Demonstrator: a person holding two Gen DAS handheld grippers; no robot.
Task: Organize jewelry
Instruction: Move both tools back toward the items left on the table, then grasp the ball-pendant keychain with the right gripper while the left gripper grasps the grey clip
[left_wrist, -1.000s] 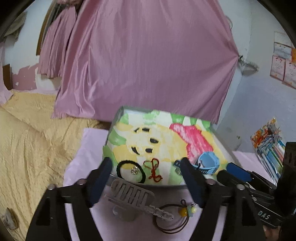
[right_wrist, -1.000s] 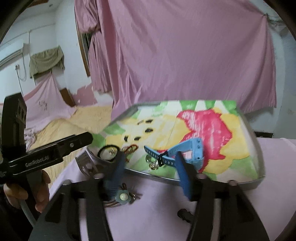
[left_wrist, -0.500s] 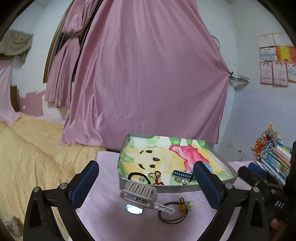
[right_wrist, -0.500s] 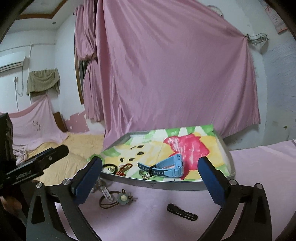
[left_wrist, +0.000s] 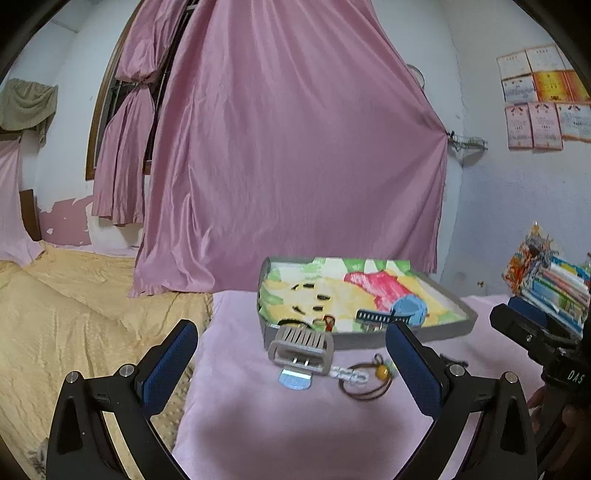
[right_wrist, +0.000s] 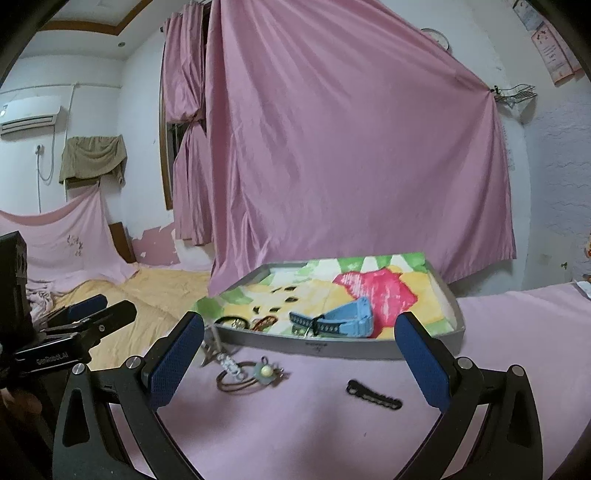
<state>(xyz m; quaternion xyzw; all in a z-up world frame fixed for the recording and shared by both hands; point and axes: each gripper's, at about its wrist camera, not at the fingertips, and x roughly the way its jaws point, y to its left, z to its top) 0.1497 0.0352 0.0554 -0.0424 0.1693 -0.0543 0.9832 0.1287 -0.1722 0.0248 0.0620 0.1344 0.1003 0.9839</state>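
A grey tray (left_wrist: 458, 325) (right_wrist: 332, 345) with a bright painted floor sits on the pink cloth. Inside it lie a blue watch (left_wrist: 408, 310) (right_wrist: 343, 319), a black hair tie (right_wrist: 231, 320) and a red cord (left_wrist: 328, 321). In front of the tray rest a grey claw clip (left_wrist: 301, 345), a brown hair tie with a bead (left_wrist: 369, 380) (right_wrist: 243, 376) and a black hair clip (right_wrist: 373, 394). My left gripper (left_wrist: 290, 332) and right gripper (right_wrist: 299, 319) both hover short of these, jaws wide open with nothing in them.
A bed with a yellow cover (left_wrist: 74, 314) lies to the left of the pink cloth (left_wrist: 295, 424). A pink curtain (left_wrist: 295, 166) hangs behind the tray. Stacked books (left_wrist: 554, 288) stand at the right edge.
Both grippers have drawn back from the tray and their jaws have spread wide. The blue watch lies loose in the tray, and the claw clip and hair ties now sit farther ahead.
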